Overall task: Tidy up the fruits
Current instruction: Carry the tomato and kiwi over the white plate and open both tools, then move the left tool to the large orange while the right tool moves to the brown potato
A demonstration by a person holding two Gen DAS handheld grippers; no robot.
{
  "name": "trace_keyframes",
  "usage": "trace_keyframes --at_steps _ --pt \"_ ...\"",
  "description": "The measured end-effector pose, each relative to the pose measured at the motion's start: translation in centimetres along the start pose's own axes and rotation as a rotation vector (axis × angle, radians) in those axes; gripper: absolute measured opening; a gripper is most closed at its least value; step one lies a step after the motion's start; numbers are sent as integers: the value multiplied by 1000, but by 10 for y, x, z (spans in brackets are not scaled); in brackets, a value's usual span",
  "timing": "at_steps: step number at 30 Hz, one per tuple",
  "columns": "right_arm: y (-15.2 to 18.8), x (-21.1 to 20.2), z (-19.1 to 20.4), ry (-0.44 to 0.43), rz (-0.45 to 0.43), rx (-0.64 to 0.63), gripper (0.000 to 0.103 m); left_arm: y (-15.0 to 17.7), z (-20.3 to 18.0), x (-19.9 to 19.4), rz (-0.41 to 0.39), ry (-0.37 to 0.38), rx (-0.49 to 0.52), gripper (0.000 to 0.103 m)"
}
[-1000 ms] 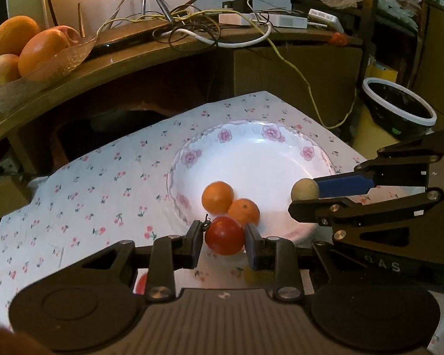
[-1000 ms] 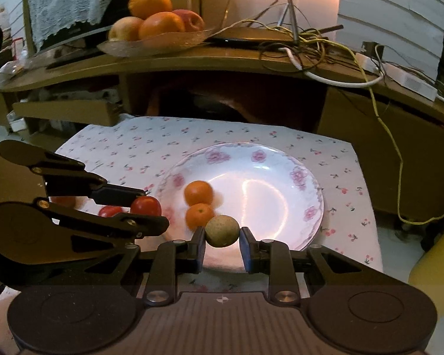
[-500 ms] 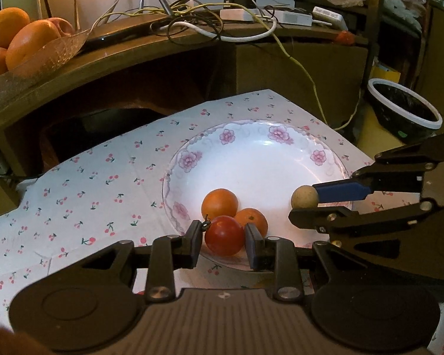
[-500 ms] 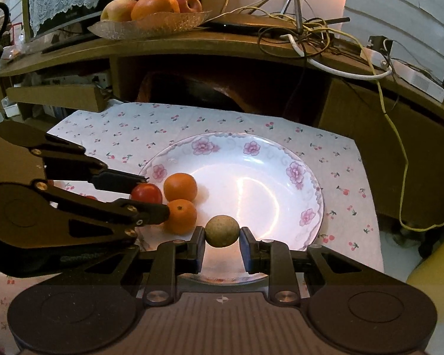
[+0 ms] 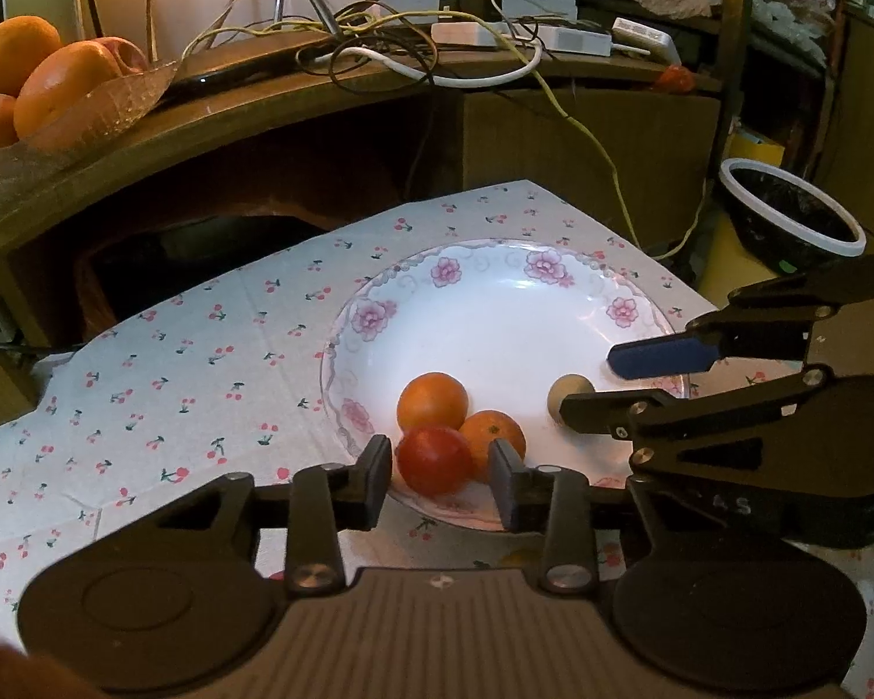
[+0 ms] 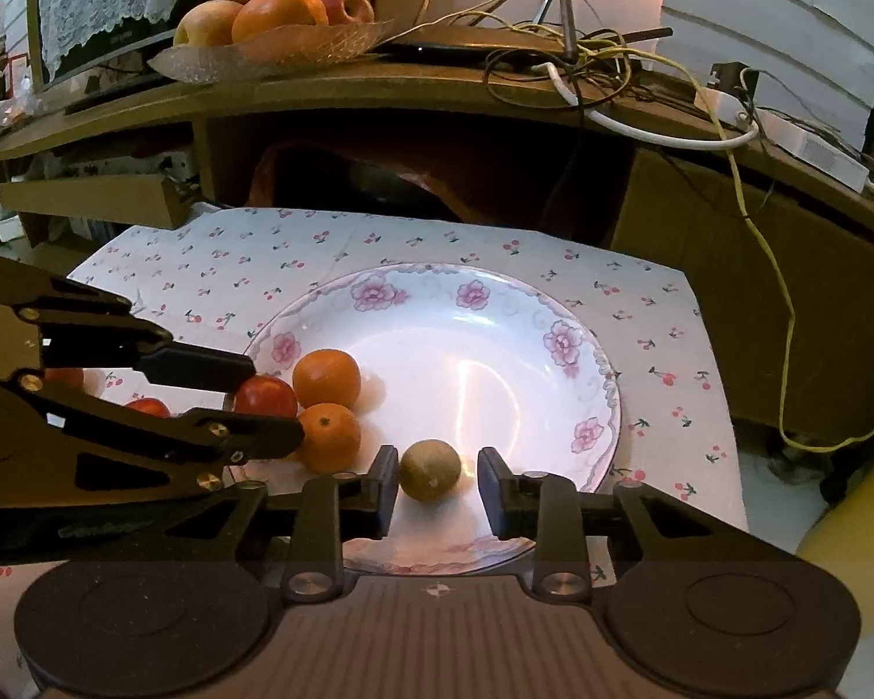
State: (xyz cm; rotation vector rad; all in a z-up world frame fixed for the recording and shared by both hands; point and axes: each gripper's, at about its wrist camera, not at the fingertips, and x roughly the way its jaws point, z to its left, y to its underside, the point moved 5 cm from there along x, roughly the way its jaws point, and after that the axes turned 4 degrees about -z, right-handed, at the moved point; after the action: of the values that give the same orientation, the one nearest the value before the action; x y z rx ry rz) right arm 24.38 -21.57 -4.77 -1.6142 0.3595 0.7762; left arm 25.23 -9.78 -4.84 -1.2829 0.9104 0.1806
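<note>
Left wrist view: the left gripper [image 5: 440, 480] has its fingers [image 5: 377, 480] spread apart around a red tomato [image 5: 434, 460], gaps on both sides; the tomato rests on the near rim of the flowered plate [image 5: 495, 274], touching two oranges [image 5: 432, 402].

Right wrist view: the right gripper [image 6: 437, 492] is parted too, its fingers [image 6: 495, 492] clear of the small brownish-green fruit [image 6: 430, 470] lying on the plate. Another tomato [image 6: 147, 407] lies on the cloth-covered surface [image 6: 379, 239].
</note>
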Motion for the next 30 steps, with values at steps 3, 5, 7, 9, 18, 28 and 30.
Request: trace_keyframes --at_steps 3,5,7,9,18,28,30 --pt "-1 -1 -1 -4 -8 1 37 -1 2 -2 -7 -5 -7 42" --pt "0 -2 -1 -1 -8 -1 37 -3 3 -5 -12 -8 -10 42" --pt "-1 -4 -2 2 -17 0 38 -3 4 -10 -20 -7 -16 42" --pt "-4 -8 -3 5 -29 7 37 -3 5 -16 -24 -5 -17 43" --pt "0 -30 5 -46 -46 7 38 16 7 -39 19 3 9 43" --pt "21 -37 42 -182 14 -49 38 46 8 -53 90 38 62 48" --pt "24 -33 48 -201 33 -54 38 49 6 -54 93 52 73 48"
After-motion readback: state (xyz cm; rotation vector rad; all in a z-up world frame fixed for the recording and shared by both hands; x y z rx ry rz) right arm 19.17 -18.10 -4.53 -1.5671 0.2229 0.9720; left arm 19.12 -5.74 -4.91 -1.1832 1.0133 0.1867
